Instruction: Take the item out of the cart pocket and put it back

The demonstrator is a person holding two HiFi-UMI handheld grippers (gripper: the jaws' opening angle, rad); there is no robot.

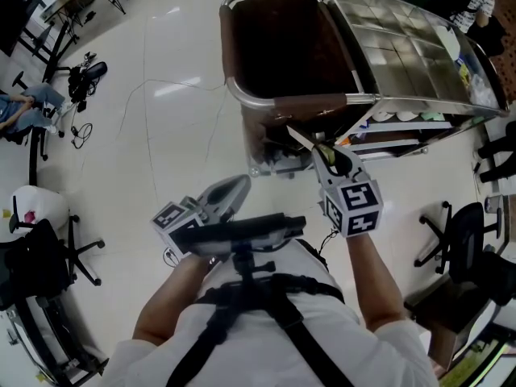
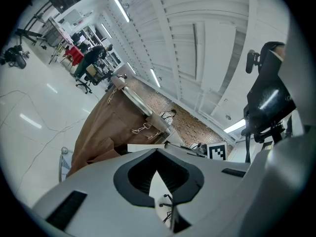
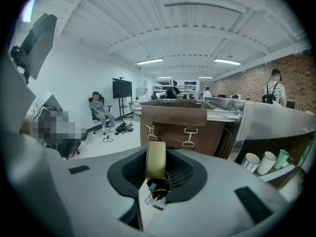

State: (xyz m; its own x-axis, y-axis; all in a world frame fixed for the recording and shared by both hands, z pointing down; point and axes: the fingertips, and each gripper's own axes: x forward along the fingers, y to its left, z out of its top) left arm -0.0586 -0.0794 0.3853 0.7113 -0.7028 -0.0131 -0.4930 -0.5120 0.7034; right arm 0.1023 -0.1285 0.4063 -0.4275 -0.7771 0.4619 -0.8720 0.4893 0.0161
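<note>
Your right claw (image 1: 321,156) is squeezed shut on the item (image 3: 156,158). It is a tan, flat-looking thing that stands upright between the two jaws. The jaws press on it from both sides. Some small bits hang from its lower end, and I cannot tell what they are. I think you hold it upright so that its narrow end can go into a slot first.

The item is not in the pocket now. It is up in the air, in the claw, in front of one end of the cart (image 1: 242,95). That is the end where the brown cloth bag (image 3: 174,116) hangs from the shiny rail. The bag is near the item but does not touch it. So I think the taking-out part is done and the putting-back part comes next. The right claw tips down a little toward the cart's end, which suits going into a pocket from above.

Your left claw (image 1: 240,184) has its jaws together with nothing in them. It sits close to your body and away from the cart, likely to keep out of the way.

When you put the item back, watch that the hanging bits do not catch on the cloth.
</note>
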